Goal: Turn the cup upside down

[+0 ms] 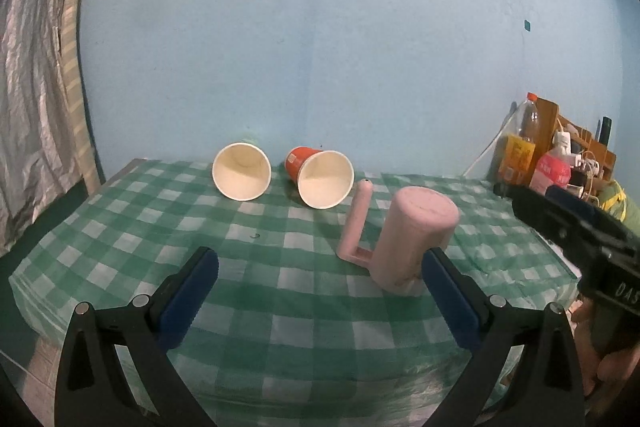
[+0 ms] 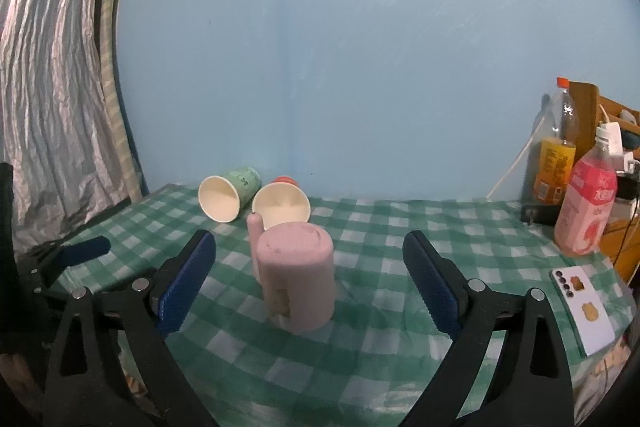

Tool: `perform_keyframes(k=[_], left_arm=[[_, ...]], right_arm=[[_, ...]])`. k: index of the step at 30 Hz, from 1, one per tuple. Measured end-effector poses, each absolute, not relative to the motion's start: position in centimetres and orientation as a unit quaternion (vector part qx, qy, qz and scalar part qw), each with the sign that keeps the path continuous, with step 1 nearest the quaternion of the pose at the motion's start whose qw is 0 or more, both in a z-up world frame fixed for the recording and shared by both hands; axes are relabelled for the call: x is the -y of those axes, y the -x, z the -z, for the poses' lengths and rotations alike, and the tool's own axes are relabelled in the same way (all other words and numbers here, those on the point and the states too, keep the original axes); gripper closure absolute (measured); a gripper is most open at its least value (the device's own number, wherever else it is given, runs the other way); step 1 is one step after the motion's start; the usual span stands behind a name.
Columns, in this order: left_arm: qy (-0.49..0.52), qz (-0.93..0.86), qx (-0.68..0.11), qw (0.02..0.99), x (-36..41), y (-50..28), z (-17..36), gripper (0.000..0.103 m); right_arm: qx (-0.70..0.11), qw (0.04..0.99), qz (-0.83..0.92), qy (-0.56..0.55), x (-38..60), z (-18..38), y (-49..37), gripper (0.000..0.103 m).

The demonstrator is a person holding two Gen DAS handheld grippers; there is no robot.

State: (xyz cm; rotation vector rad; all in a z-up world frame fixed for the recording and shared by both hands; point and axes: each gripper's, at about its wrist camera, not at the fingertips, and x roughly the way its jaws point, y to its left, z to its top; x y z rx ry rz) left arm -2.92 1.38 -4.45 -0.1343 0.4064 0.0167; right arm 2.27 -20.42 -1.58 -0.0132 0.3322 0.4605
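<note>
Pink cup [image 2: 298,279] inverted, base up, axis vertical.

Dim, bluish, even lighting; soft grainy focus throughout; strong fisheye bending with black vignetted corners; faint shadow under pink cup [image 2: 298,279]; sheen on curtain [image 2: 52,75].

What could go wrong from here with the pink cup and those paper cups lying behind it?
The pink cup already stands upside down, so a bump from the open right gripper could tip it. Its handle juts toward the orange paper cup, lying on its side beside the green paper cup; either may roll.
</note>
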Motion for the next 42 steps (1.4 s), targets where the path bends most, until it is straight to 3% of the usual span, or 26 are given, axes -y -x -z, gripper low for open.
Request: perform_keyframes(k=[42], left_arm=[[0.045,-0.019,-0.178,0.983,-0.3,4.2,4.2,0.0]], right_arm=[[-0.205,0.954,-0.219,-0.001,20.2,3.1,-2.6,0.009]])
